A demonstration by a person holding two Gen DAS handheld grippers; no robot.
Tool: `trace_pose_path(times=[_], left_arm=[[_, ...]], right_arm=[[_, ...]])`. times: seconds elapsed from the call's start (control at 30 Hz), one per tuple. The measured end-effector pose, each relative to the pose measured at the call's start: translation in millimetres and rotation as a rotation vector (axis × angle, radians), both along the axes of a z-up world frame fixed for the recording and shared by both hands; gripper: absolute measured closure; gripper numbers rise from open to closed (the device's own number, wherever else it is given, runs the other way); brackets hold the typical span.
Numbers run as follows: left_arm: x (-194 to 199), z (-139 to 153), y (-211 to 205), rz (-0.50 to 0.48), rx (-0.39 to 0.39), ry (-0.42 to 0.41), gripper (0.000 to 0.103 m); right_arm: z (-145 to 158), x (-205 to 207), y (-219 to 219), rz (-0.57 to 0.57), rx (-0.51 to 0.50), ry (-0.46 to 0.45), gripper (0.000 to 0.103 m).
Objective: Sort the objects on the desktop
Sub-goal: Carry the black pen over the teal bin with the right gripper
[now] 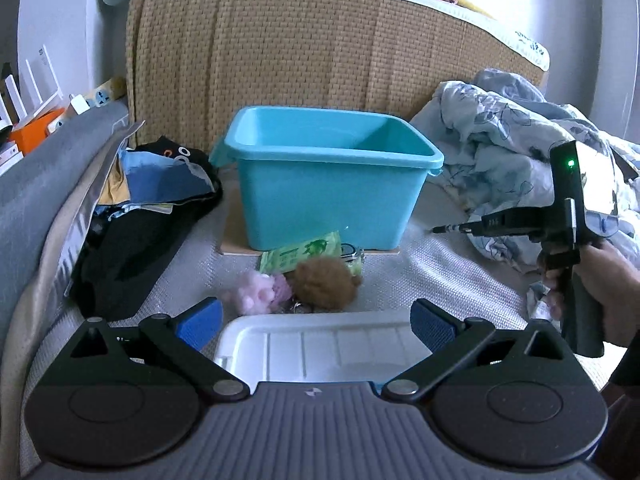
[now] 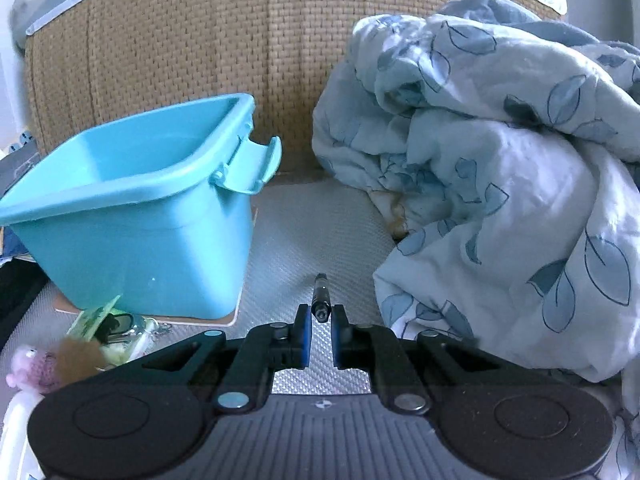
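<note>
- A white plastic lid is seen nearest the lens in the left wrist view, lying flat on the pale textured bedcover between the blue pads of the left gripper — its jaws are spread wide and nothing is pressed by them.
- Just beyond the lid, a small heap is gathered: a pink plush toy, a brown fluffy ball and a green packet, the packet partly covered by the ball.
- A turquoise plastic bin is set farther back on a thin board, upright and apparently empty, against a woven tan headboard.
- At the right of the scene, a dark pen is gripped by the right gripper, whose jaws are drawn narrow on its near end; the pen is pointed away from the camera, level with the bin's right side and clear of the bedcover.
- The right gripper's handle is held by a hand, visible at the right edge of the left wrist view.
- A crumpled leaf-print quilt is piled to the right — dark folded clothes are heaped to the far left.
</note>
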State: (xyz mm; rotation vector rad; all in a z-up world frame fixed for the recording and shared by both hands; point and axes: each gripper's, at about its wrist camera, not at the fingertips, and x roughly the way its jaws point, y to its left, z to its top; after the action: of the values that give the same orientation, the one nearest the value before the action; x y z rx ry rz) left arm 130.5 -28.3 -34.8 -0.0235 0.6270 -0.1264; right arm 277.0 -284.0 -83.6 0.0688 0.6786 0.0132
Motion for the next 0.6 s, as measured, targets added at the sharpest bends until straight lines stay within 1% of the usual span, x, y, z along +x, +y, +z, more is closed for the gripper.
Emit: trace_pose_path(times=[0.07,0.13,0.43,0.6], left_arm=[[1.2,0.0,1.6,0.004,-0.004,0.004,0.000],[1.6,0.8,3.9,0.009,-0.015,0.010,0.000],[-4.6,18.7,6.2,0.007,-0.057,-0.024,0.000],[-7.7,25.9,4.7,0.000,-0.065,-0.039,0.000]], right_arm=[[6.3,-0.2,1.1,-0.001,-0.012,-0.020,0.092],[18.9,-4.0,1.7,-0.001,-0.031,-0.047,0.092],[100.8,-30.5,14.5,0.026,-0.114,-0.211,0.093],[140.4,-49.0,33.8,0.082,-0.116,-0.294,0.094]])
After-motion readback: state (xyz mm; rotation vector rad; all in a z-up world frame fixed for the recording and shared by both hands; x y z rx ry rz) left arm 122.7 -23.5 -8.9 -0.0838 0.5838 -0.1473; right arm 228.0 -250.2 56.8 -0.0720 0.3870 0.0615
